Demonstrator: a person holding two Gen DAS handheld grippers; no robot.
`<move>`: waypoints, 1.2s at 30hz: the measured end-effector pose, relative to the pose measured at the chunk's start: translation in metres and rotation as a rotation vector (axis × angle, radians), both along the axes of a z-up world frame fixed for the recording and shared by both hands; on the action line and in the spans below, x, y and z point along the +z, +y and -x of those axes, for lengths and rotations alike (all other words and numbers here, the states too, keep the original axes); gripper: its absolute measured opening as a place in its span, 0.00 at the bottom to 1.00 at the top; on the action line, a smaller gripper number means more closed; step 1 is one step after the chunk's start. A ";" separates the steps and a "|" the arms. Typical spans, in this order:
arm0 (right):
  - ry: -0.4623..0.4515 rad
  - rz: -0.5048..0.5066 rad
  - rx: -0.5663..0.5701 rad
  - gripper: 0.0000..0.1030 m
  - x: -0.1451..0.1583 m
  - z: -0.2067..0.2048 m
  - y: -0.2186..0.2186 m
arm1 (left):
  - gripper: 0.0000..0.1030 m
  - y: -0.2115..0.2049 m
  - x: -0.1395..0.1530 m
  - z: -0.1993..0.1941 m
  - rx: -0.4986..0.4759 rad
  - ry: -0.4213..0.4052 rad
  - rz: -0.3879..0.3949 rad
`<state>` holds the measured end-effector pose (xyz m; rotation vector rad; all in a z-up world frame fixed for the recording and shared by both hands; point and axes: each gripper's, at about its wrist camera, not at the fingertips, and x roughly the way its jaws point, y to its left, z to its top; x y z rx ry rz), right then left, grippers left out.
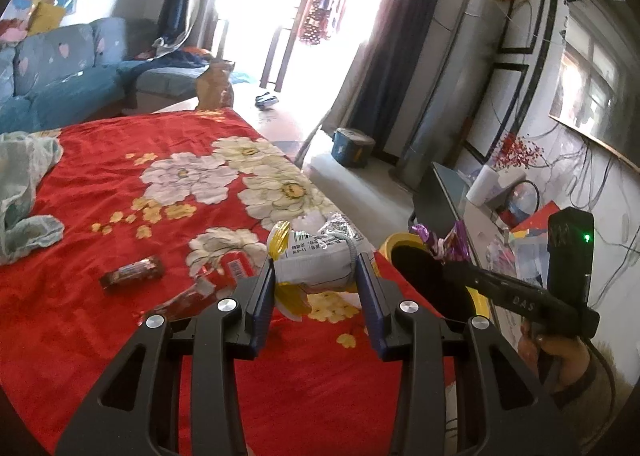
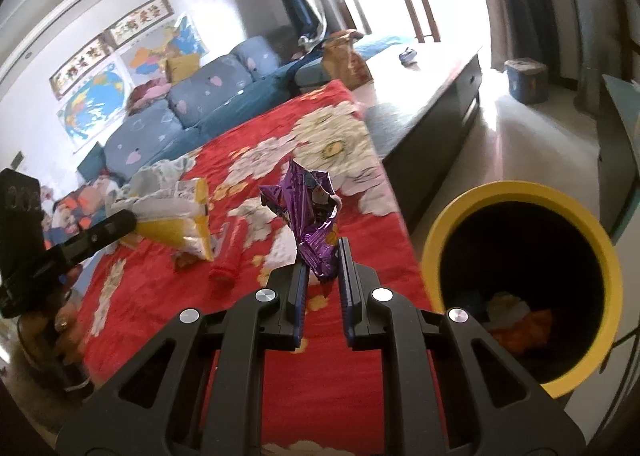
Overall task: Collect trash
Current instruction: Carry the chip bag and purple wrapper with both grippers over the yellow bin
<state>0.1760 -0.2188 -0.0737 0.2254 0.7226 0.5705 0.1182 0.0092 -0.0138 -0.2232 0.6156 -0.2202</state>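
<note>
At lower centre of the left wrist view, the left gripper (image 1: pixel 316 270) stands part open, its pads pressed on a white and yellow snack bag (image 1: pixel 316 256) held above the red floral cloth (image 1: pixel 120 195). A brown wrapper (image 1: pixel 132 272) lies at centre left on the cloth. The yellow bin (image 1: pixel 390 244) sits at centre right, partly hidden by the right gripper (image 1: pixel 442 262).

In the right wrist view, the right gripper (image 2: pixel 322 260) is nearly closed on a crumpled purple wrapper (image 2: pixel 312 215) at frame centre. The yellow bin (image 2: pixel 520 288) stands at lower right, just beside the cloth's edge, trash visible inside.
</note>
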 end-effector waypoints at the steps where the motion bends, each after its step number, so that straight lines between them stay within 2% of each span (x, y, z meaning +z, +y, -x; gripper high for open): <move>1: -0.003 0.000 -0.011 0.09 0.000 -0.001 -0.004 | 0.36 -0.003 0.000 -0.001 -0.006 0.000 -0.002; 20: 0.002 -0.032 -0.186 0.09 -0.002 -0.009 -0.061 | 0.36 -0.057 -0.004 -0.020 -0.116 0.009 -0.039; 36: 0.010 -0.019 -0.298 0.09 -0.008 -0.014 -0.087 | 0.36 -0.110 -0.010 -0.032 -0.225 0.016 -0.051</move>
